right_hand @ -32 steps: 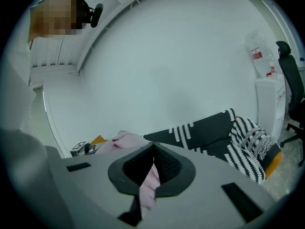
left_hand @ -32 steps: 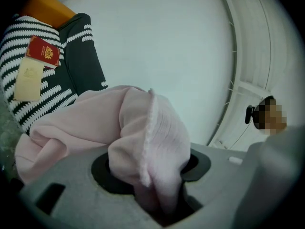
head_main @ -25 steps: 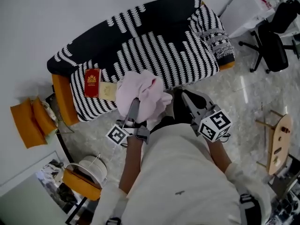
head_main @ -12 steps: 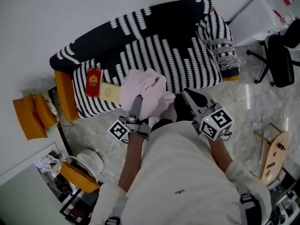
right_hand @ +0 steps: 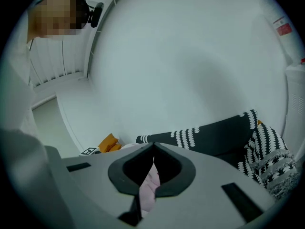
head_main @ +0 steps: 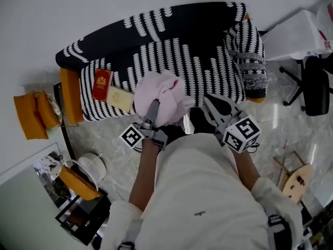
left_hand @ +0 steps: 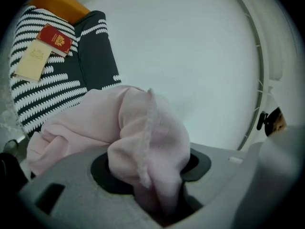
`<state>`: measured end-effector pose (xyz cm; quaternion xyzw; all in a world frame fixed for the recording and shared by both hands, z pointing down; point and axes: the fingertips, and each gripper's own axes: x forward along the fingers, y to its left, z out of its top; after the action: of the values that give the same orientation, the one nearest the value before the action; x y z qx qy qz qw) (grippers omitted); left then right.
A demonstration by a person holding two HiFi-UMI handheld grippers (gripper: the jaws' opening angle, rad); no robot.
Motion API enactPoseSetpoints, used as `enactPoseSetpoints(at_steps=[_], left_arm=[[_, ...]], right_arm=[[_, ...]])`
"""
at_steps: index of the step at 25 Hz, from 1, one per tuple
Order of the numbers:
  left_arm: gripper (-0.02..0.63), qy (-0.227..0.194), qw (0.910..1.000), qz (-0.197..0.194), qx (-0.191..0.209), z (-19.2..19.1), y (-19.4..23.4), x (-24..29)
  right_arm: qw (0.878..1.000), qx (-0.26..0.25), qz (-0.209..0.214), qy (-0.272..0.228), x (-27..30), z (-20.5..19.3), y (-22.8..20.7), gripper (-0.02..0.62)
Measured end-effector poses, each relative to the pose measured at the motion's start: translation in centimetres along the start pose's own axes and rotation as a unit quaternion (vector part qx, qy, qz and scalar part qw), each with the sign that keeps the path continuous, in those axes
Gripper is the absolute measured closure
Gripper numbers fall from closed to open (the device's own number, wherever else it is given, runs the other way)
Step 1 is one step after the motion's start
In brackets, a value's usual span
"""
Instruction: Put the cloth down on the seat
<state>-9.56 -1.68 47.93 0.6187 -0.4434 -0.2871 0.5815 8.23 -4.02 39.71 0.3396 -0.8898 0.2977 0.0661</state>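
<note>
A crumpled pink cloth (head_main: 162,97) hangs over the front edge of the sofa seat (head_main: 208,72), which has a black cover with white stripes. My left gripper (head_main: 153,110) comes up from below and is shut on the cloth. In the left gripper view the cloth (left_hand: 128,128) bulges out between the jaws of the left gripper (left_hand: 157,194) and hides the tips. My right gripper (head_main: 210,102) is to the right of the cloth, apart from it, at the seat's front edge. The right gripper (right_hand: 153,146) has its jaws together at the tips and nothing in them.
A red booklet (head_main: 101,84) and a tan one (head_main: 120,98) lie on the seat's left end. A patterned cushion (head_main: 248,56) fills the right end. Orange cushions (head_main: 32,116) and a white wire fan (head_main: 89,164) are on the floor at left, an office chair (head_main: 317,90) at right.
The head view has shifted, so the sofa now lies more level and higher in the picture. Both grippers and the cloth sit slightly farther in over the seat's front edge.
</note>
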Motion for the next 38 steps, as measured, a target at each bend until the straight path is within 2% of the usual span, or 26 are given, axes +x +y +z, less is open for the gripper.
enactPoseSetpoints(at_steps=[5,15,26,33,38], left_arm=[[0.376,-0.013,0.9998,0.004,-0.012,-0.3,0.3,2.1],[0.376,0.013,0.9987,0.038,-0.033,0.7,5.1,5.4],[0.376,0.088,0.9932,0.075,0.002,3.6,13.4,10.0],[0.376,0.115,0.9874,0.109,0.002,5.1,19.0,12.2],[0.374,0.144,0.9810,0.128,0.019,5.3,22.4,13.2]], right_arm=[[1.000,0.002,0.009,0.015,0.6,0.1,-1.8,0.586],[0.999,0.012,0.006,0.033,3.5,-0.1,-2.1,0.586],[0.998,0.015,-0.051,0.040,7.5,-0.5,-2.2,0.586],[0.996,0.032,-0.071,0.052,10.2,-1.6,-1.6,0.586],[0.993,0.047,-0.088,0.060,11.5,-2.8,-1.5,0.586]])
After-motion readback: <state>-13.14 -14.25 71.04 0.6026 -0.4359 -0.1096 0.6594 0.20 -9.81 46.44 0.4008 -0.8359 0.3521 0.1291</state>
